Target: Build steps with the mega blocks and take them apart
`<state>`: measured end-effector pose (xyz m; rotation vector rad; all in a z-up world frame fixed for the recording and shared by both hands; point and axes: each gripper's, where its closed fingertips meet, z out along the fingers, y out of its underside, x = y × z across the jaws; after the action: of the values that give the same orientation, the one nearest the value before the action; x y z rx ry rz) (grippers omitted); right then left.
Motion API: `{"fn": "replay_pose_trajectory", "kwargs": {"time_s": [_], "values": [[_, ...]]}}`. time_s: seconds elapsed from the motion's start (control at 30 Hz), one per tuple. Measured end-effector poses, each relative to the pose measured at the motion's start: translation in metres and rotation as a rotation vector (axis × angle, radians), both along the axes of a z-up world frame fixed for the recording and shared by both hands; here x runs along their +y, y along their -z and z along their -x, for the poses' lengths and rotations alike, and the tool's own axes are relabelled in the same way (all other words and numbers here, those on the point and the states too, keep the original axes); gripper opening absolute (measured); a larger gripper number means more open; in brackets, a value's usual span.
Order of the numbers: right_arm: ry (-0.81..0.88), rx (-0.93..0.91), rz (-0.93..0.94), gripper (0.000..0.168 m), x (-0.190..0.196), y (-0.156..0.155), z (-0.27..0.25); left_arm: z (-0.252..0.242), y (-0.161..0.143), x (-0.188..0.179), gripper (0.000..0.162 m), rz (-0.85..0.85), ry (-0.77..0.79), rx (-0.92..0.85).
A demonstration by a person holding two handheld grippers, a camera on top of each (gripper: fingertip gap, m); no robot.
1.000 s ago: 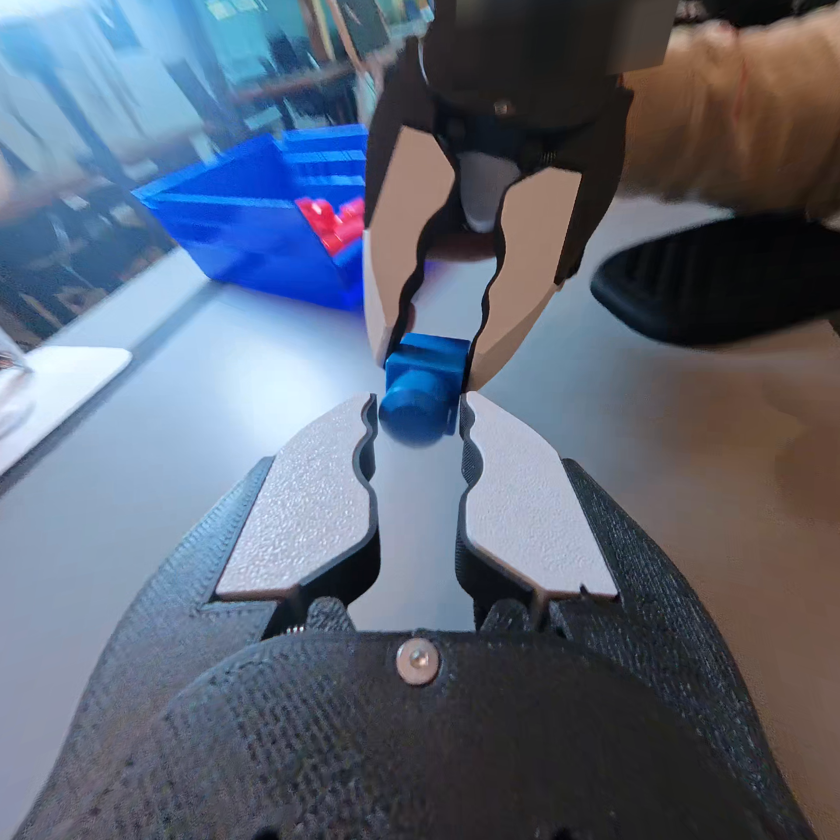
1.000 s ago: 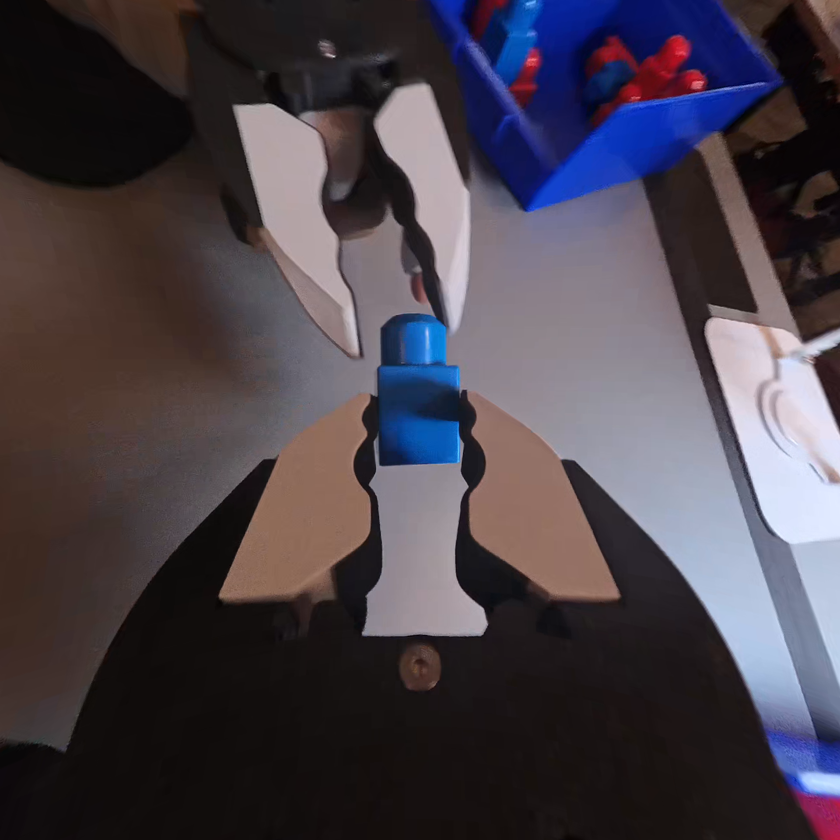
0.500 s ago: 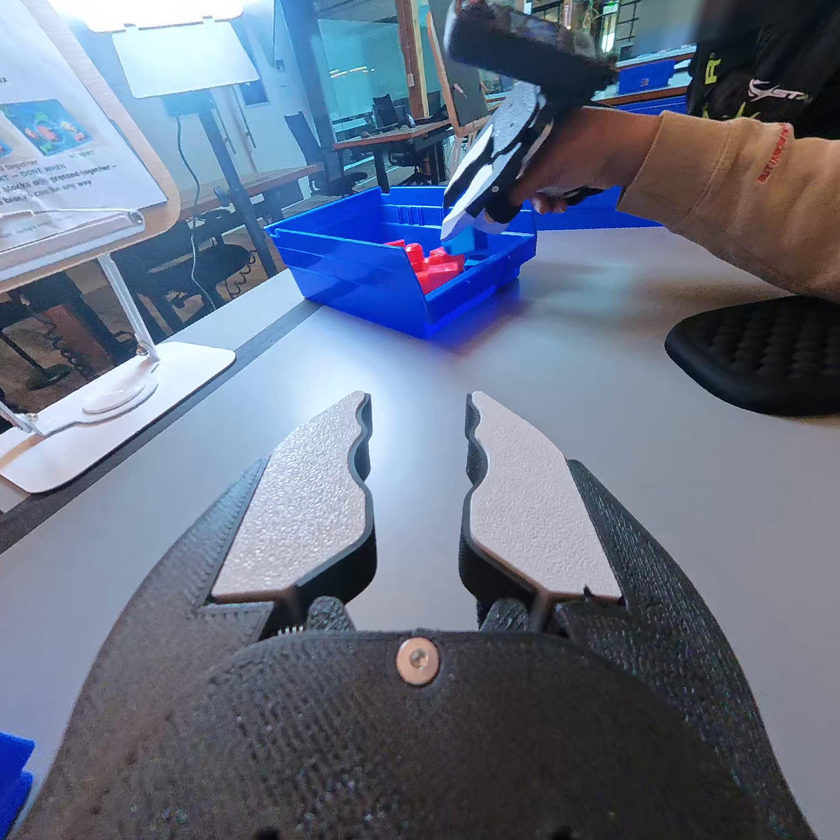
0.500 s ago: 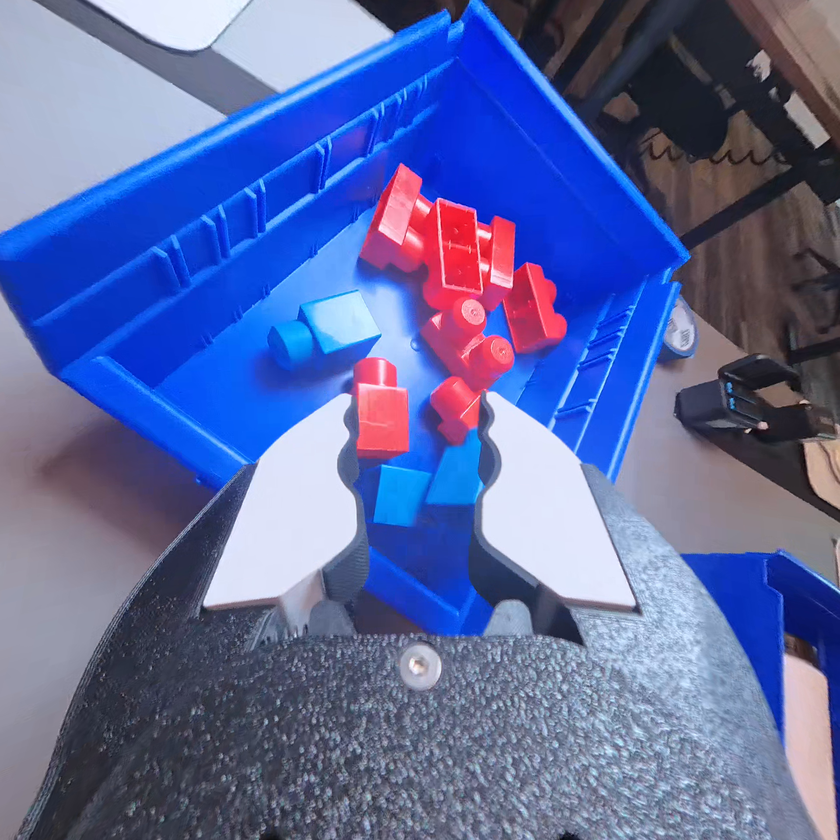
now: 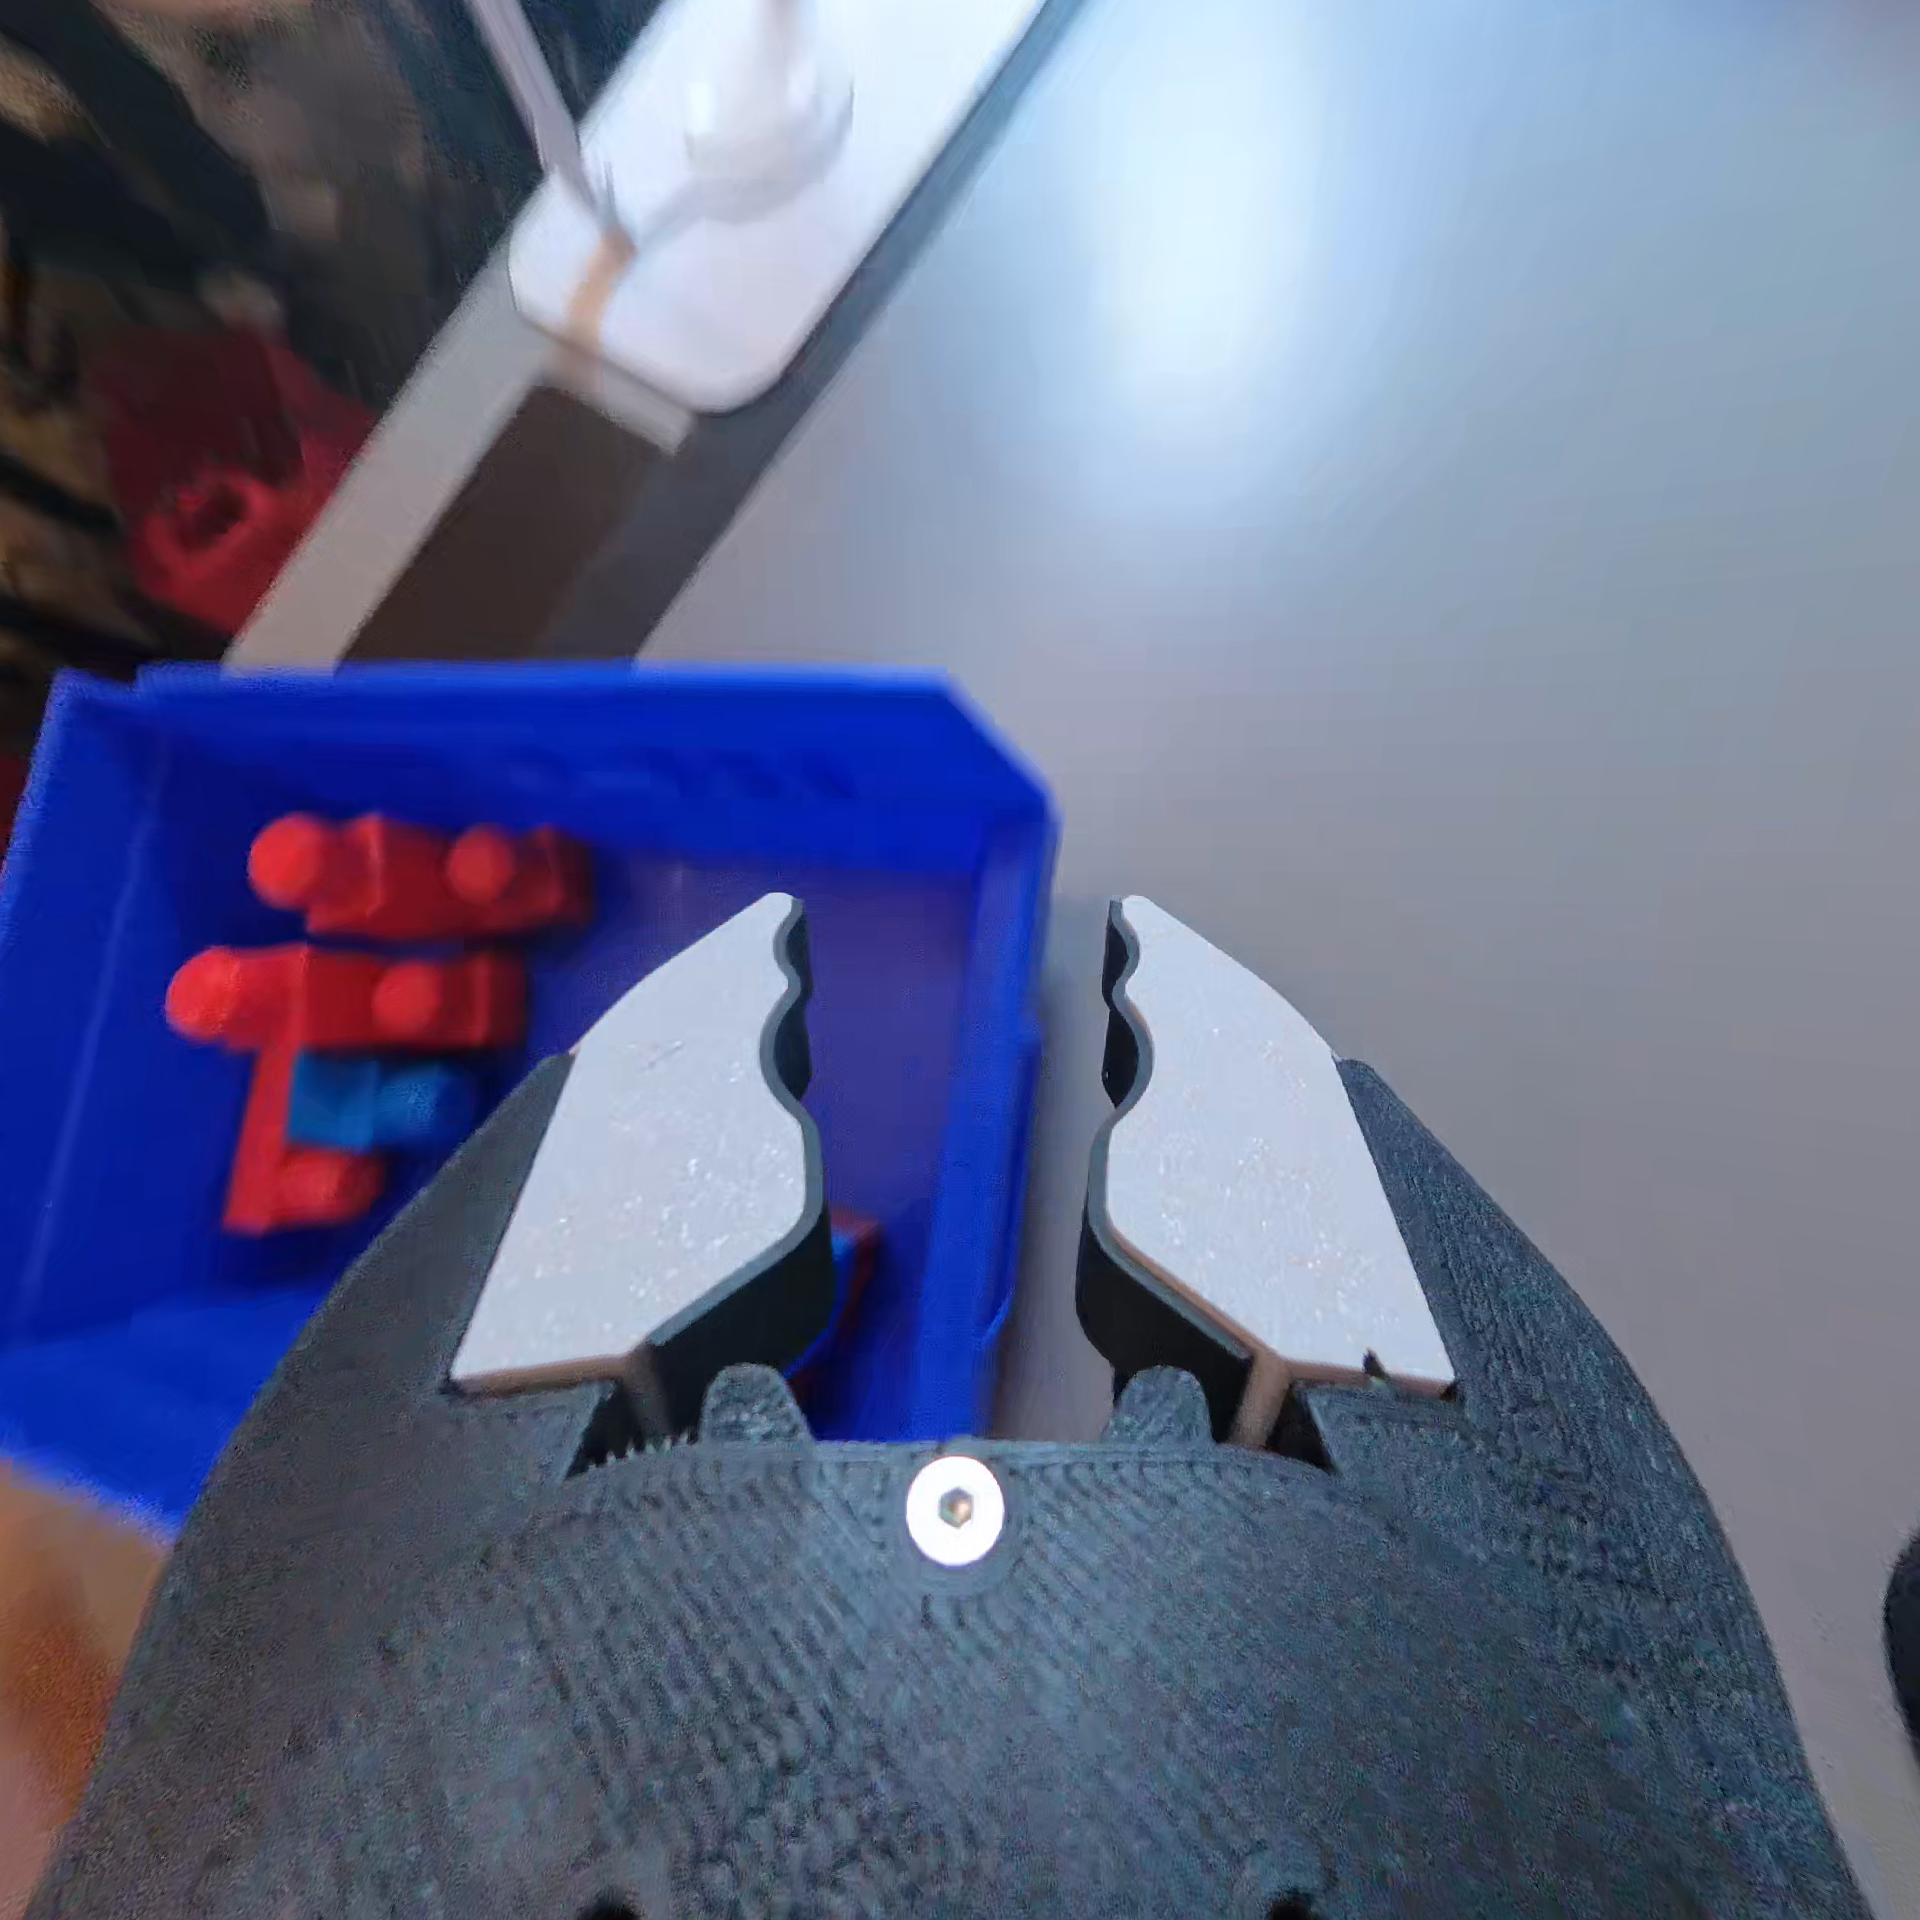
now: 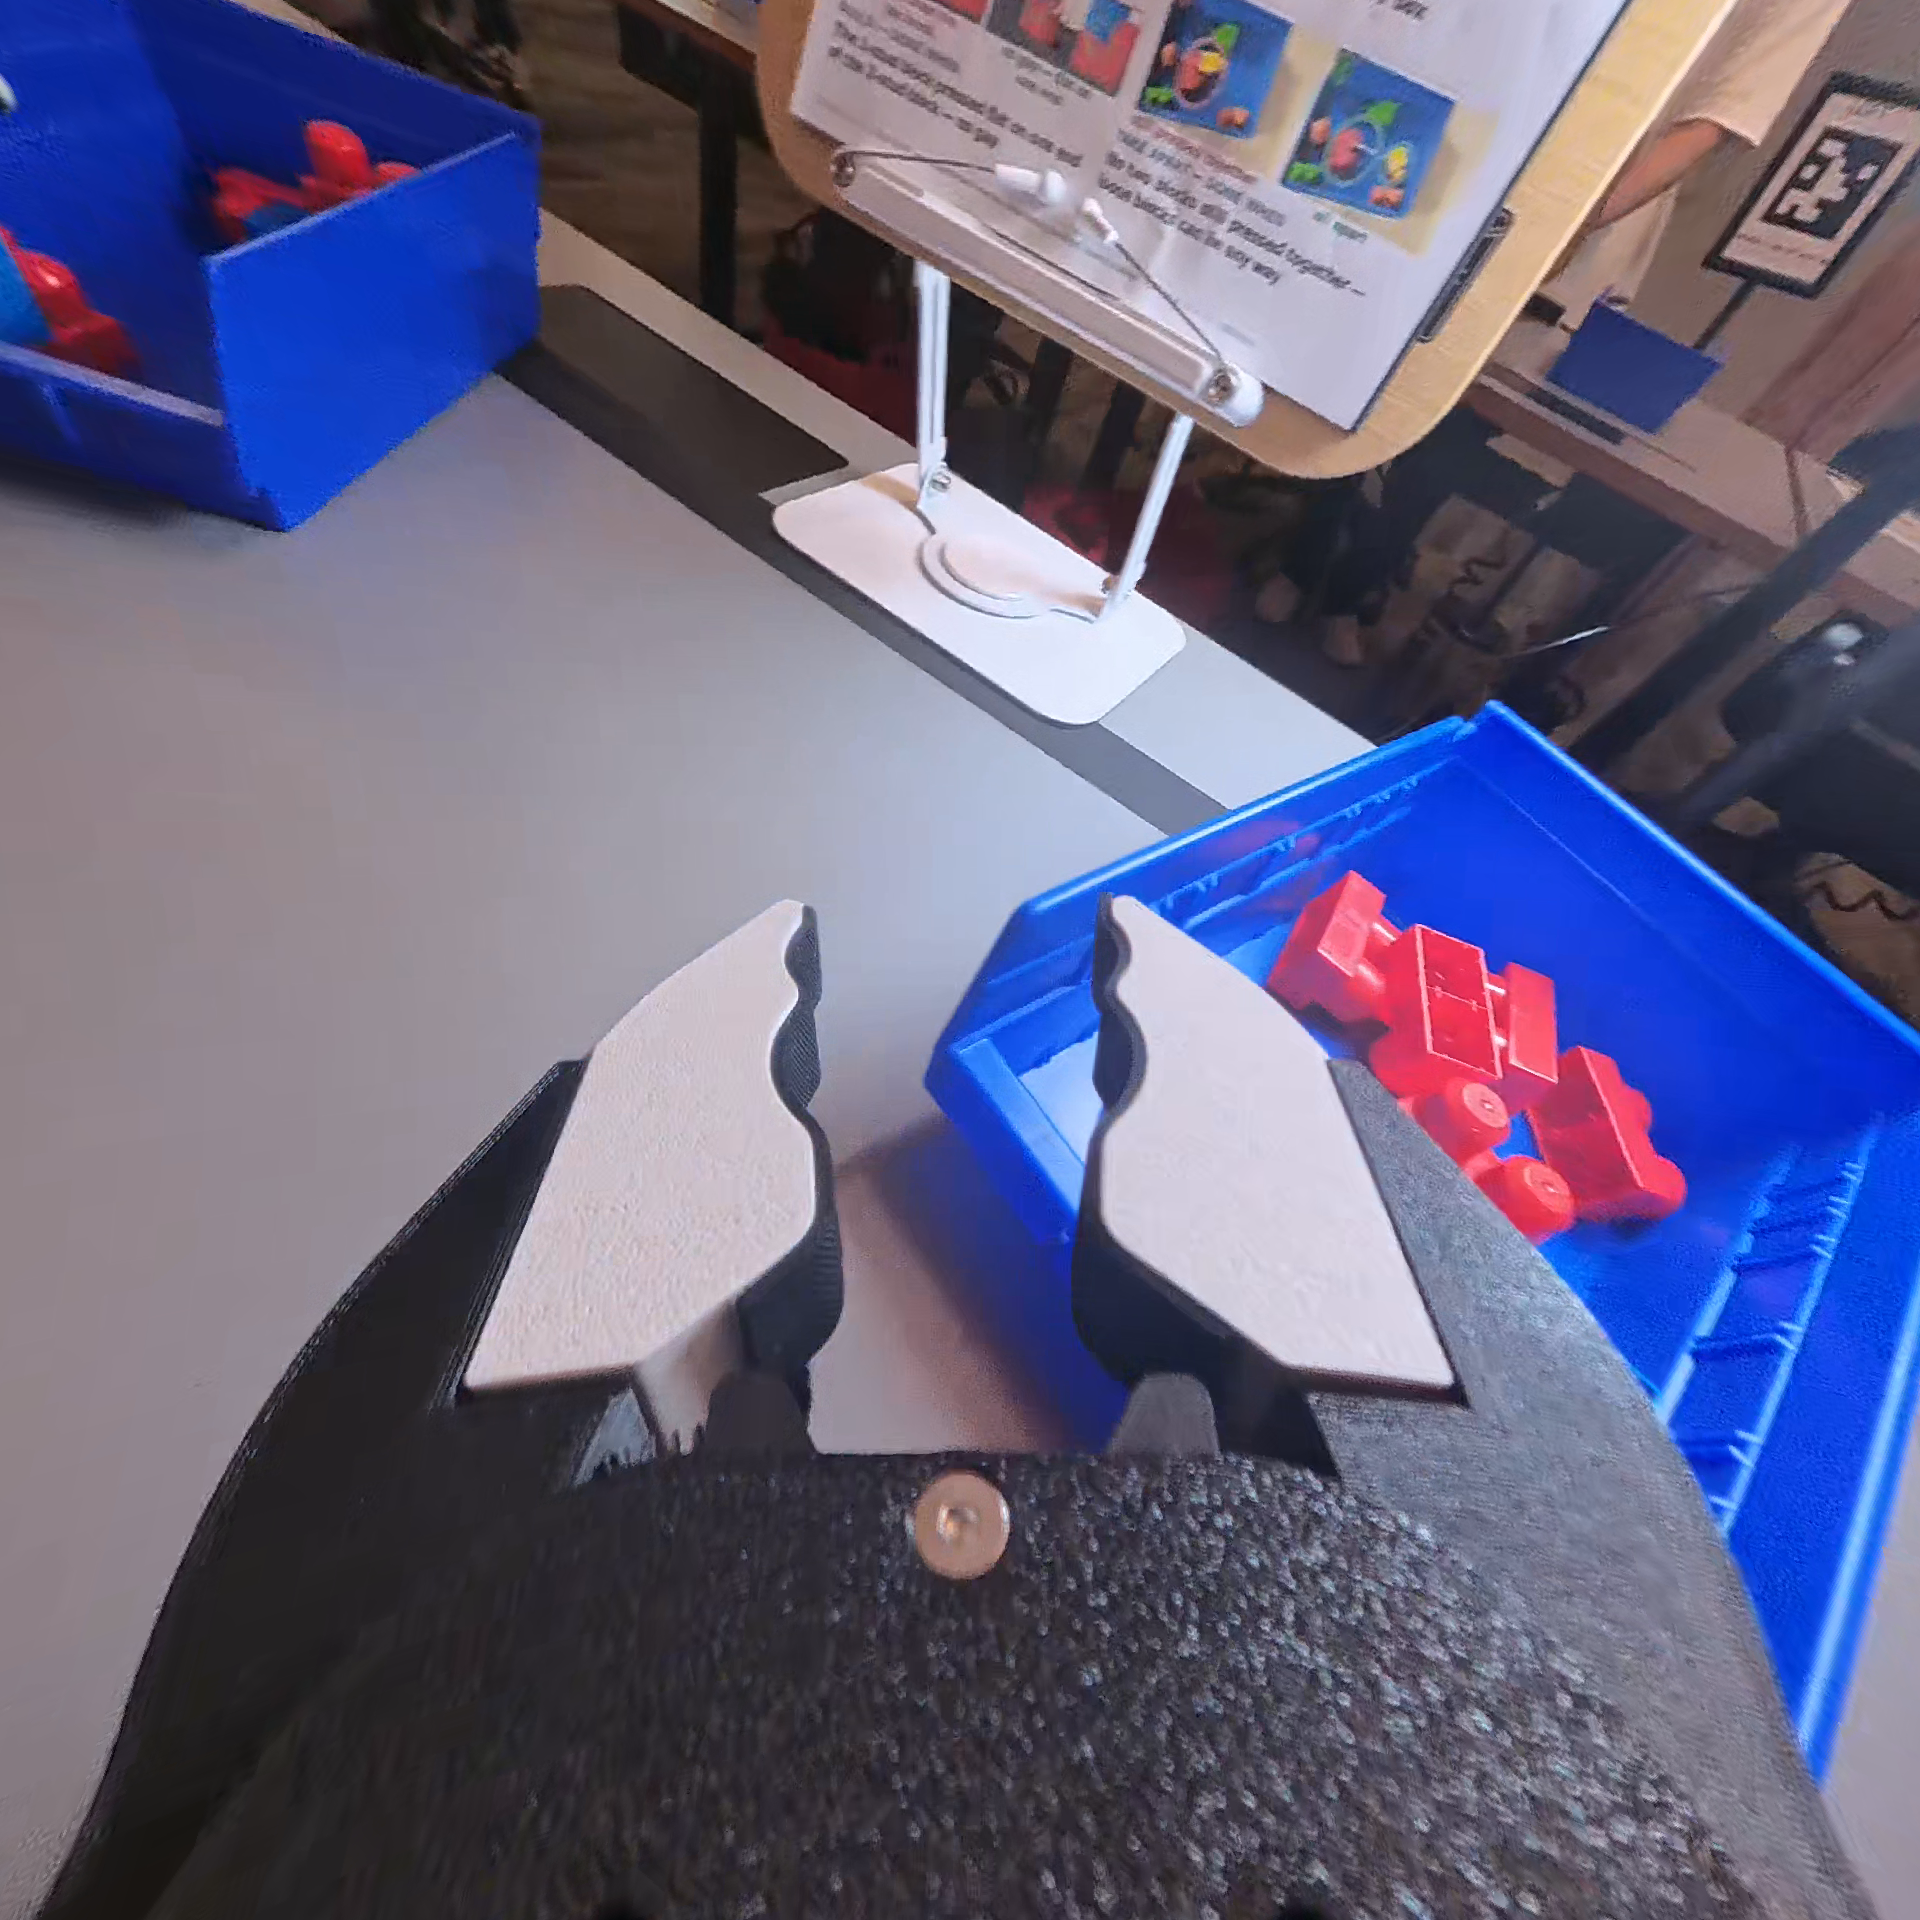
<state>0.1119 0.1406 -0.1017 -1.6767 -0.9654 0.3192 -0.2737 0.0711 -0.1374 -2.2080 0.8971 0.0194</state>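
Both grippers gape empty. Left black two-finger gripper (image 5: 956, 935) hovers over a blue plastic bin's (image 5: 1013, 935) right wall, red and blue blocks (image 5: 395, 997) inside at left. Right black gripper (image 6: 956, 935) hangs above the grey table (image 6: 416, 779); red blocks (image 6: 1455, 1070) lie in another blue bin (image 6: 1766, 1403) at right, near the table's far edge.

A printed instruction sheet (image 6: 1164, 114) with lines of small text and coloured pictures is resting on a wooden board (image 6: 1455, 343), which a white stand (image 6: 987, 603) is holding up at the far edge of the table (image 6: 416, 779). Behind it, to the right, a framed black-and-white square marker (image 6: 1818, 187) is hanging on the wall. The left wrist view is showing no writing at all; the stand there is only a blur.
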Motion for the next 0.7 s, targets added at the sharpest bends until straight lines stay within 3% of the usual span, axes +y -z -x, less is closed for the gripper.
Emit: {"fn": "replay_pose_trajectory", "kwargs": {"time_s": [0.17, 0.3, 0.37, 0.43, 0.6, 0.7], "values": [[-0.086, -0.024, 0.045, 0.050, -0.010, 0.025, 0.020, 0.081, 0.027, -0.024, 0.058, 0.347, -0.033, 0.291], [-0.114, -0.027, 0.071, 0.049, -0.014, 0.033, 0.026, 0.105, 0.059, -0.032, 0.061, 0.520, 0.001, 0.419], [-0.114, -0.032, 0.076, 0.047, -0.014, 0.035, 0.027, 0.123, 0.067, -0.030, 0.049, 0.564, -0.007, 0.543], [-0.121, -0.024, 0.082, 0.046, -0.016, 0.034, 0.028, 0.124, 0.068, -0.024, 0.036, 0.560, 0.019, 0.578], [-0.142, -0.008, 0.094, 0.045, -0.019, 0.035, 0.031, 0.113, 0.060, -0.004, 0.036, 0.415, 0.120, 0.650], [-0.189, 0.032, 0.098, 0.045, -0.027, 0.032, 0.038, 0.080, 0.027, 0.007, 0.036, 0.230, 0.147, 0.494]]}}
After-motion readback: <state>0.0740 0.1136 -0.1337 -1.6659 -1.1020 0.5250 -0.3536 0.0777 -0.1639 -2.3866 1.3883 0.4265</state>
